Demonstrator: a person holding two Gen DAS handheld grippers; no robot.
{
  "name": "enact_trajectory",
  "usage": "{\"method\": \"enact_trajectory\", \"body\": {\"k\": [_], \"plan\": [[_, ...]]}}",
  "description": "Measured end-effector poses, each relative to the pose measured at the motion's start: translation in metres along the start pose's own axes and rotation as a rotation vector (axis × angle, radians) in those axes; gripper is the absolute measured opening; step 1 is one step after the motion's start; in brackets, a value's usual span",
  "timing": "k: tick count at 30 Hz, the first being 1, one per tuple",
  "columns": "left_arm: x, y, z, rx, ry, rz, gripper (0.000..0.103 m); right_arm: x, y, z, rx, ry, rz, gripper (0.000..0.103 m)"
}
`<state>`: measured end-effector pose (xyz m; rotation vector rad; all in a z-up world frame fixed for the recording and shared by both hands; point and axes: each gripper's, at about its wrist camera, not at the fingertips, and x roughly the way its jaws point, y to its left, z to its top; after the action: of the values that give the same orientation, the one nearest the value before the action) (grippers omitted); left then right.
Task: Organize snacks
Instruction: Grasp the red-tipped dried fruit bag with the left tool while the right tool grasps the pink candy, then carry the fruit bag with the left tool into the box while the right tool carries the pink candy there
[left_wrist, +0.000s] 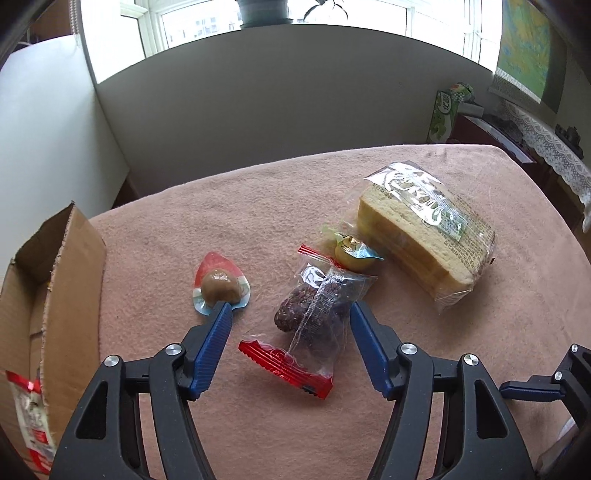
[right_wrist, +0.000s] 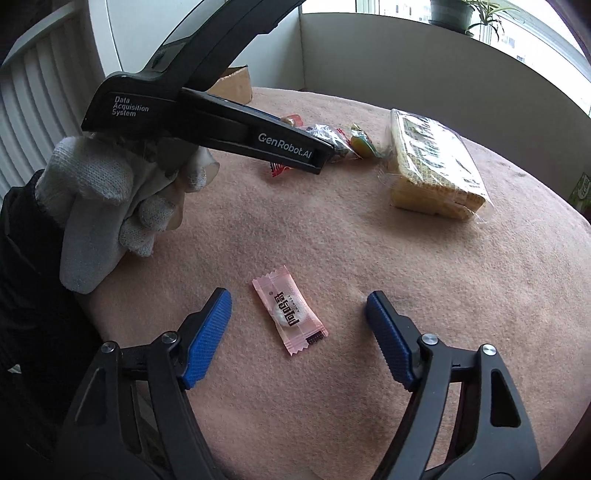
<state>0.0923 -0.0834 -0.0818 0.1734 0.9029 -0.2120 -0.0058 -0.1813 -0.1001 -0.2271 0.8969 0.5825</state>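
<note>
In the left wrist view my left gripper (left_wrist: 290, 308) stands open over a clear packet of dark dates with red ends (left_wrist: 310, 325), which lies between the blue fingers untouched. A brown jelly cup (left_wrist: 219, 284) sits by the left fingertip. A small yellow jelly cup (left_wrist: 352, 253) and a wrapped loaf of sliced bread (left_wrist: 424, 236) lie beyond. In the right wrist view my right gripper (right_wrist: 299, 301) is open around a pink candy wrapper (right_wrist: 290, 314) flat on the cloth, pads clear of it. The left gripper's body (right_wrist: 236, 129), held by a gloved hand (right_wrist: 110, 195), crosses above.
A pink cloth covers the table (left_wrist: 258, 206). An open cardboard box (left_wrist: 55, 280) stands at the table's left edge with a red-and-white packet (left_wrist: 33, 413) inside. A green carton (left_wrist: 447, 110) and a lace-covered shelf (left_wrist: 546, 140) stand beyond the far right edge.
</note>
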Motion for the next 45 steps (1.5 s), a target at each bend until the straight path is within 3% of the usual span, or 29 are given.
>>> {"method": "enact_trajectory", "body": {"k": [10, 12, 16, 22, 30, 45], "plan": [[0.006, 0.007, 0.004, -0.079, 0.019, -0.066, 0.066, -0.004, 0.008, 0.001, 0.005, -0.003, -0.008, 0.060], [0.005, 0.003, 0.002, -0.061, 0.022, -0.063, 0.060, -0.001, 0.012, 0.003, -0.003, -0.005, -0.021, 0.059], [0.004, -0.008, -0.001, -0.010, 0.016, -0.019, 0.053, 0.000, 0.011, 0.006, -0.015, -0.007, -0.043, 0.046], [0.003, -0.009, -0.003, -0.015, 0.017, -0.006, 0.048, -0.002, 0.005, 0.004, 0.004, -0.013, -0.046, 0.021], [-0.009, -0.003, -0.008, -0.032, 0.008, -0.005, 0.047, -0.005, -0.011, 0.011, 0.064, -0.019, -0.012, 0.021], [-0.052, 0.024, -0.012, -0.116, -0.082, -0.046, 0.047, -0.025, -0.020, 0.047, 0.118, -0.103, -0.025, 0.021]]}}
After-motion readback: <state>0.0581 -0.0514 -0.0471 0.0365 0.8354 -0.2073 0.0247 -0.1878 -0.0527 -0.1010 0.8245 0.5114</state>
